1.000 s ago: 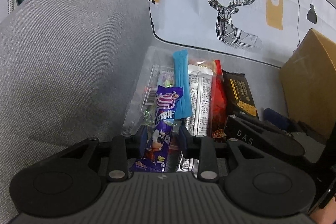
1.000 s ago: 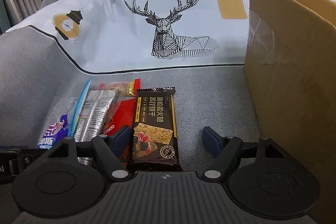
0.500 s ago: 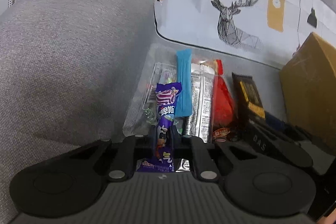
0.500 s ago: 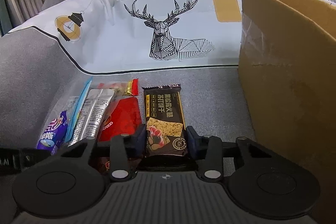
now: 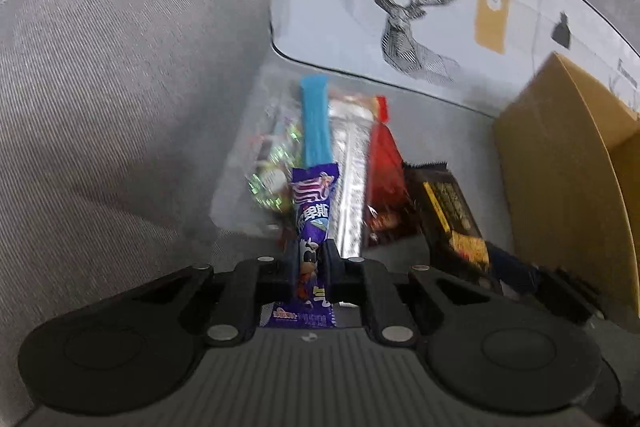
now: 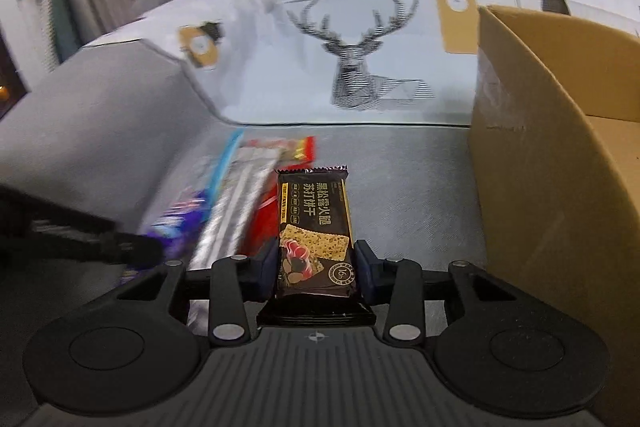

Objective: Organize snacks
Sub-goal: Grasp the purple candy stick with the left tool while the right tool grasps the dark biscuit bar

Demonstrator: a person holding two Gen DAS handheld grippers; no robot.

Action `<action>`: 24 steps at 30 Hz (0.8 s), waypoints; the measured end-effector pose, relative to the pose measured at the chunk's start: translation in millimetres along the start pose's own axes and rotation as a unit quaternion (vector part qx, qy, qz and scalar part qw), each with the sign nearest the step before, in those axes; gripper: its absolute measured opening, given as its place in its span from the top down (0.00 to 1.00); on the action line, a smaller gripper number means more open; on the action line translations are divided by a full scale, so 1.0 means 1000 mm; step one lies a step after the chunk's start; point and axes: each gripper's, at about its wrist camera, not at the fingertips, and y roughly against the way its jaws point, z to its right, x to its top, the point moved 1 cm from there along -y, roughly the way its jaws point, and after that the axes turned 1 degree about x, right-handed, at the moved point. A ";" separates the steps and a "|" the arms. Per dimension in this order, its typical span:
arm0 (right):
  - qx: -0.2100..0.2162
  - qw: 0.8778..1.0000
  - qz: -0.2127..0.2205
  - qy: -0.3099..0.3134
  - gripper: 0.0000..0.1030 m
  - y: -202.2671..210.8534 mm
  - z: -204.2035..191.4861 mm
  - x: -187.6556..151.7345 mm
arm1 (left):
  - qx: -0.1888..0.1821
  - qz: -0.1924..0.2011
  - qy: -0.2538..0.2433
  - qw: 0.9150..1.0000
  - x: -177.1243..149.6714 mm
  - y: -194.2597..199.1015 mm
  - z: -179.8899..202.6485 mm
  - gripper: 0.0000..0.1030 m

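Purple snack (image 5: 310,223) pinched in the downward-tilted left gripper (image 5: 309,263); right gripper (image 6: 316,267), tilted down, clamps the black cracker pack (image 6: 314,227).

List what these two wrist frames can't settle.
- Cardboard box contents: in both wrist views its near wall hides the inside, and the frame edge cuts it off.
- Clear bag contents: left wrist view, motion blur.
- Purple snack: smeared in the right wrist view; only the left shows the left gripper shut on it.
- Right gripper shut on the black cracker pack: the pack's near end is hidden behind the gripper body.
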 end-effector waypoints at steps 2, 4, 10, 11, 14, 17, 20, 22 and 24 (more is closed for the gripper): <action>0.006 1.000 -0.012 -0.009 0.59 0.012 0.000 -0.005 | -0.008 -0.008 -0.005 1.000 -0.005 0.000 0.002 0.88; 0.006 0.999 -0.027 -0.017 0.59 0.025 0.001 -0.012 | -0.007 -0.020 -0.014 1.000 -0.010 -0.001 0.005 0.88; -0.007 0.996 -0.080 0.028 0.59 0.055 -0.017 -0.045 | 0.008 -0.063 -0.033 0.997 -0.024 -0.009 0.009 0.88; -0.010 0.995 -0.091 0.036 0.59 0.058 -0.020 -0.051 | 0.010 -0.066 -0.036 0.997 -0.025 -0.010 0.009 0.88; -0.016 0.993 -0.108 0.046 0.58 0.056 -0.021 -0.059 | 0.011 -0.072 -0.032 0.997 -0.025 -0.013 0.008 0.88; -0.018 0.992 -0.111 0.051 0.57 0.052 -0.018 -0.058 | 0.010 -0.074 -0.034 0.997 -0.024 -0.016 0.009 0.86; -0.011 0.993 -0.108 0.040 0.47 0.051 -0.012 -0.055 | 0.013 -0.077 -0.035 0.996 -0.024 -0.019 0.012 0.86; -0.002 0.993 -0.112 0.037 0.42 0.047 -0.010 -0.055 | 0.014 -0.080 -0.033 0.996 -0.023 -0.022 0.013 0.83; 0.001 0.992 -0.119 0.036 0.40 0.042 -0.011 -0.057 | 0.017 -0.082 -0.033 0.996 -0.024 -0.023 0.013 0.76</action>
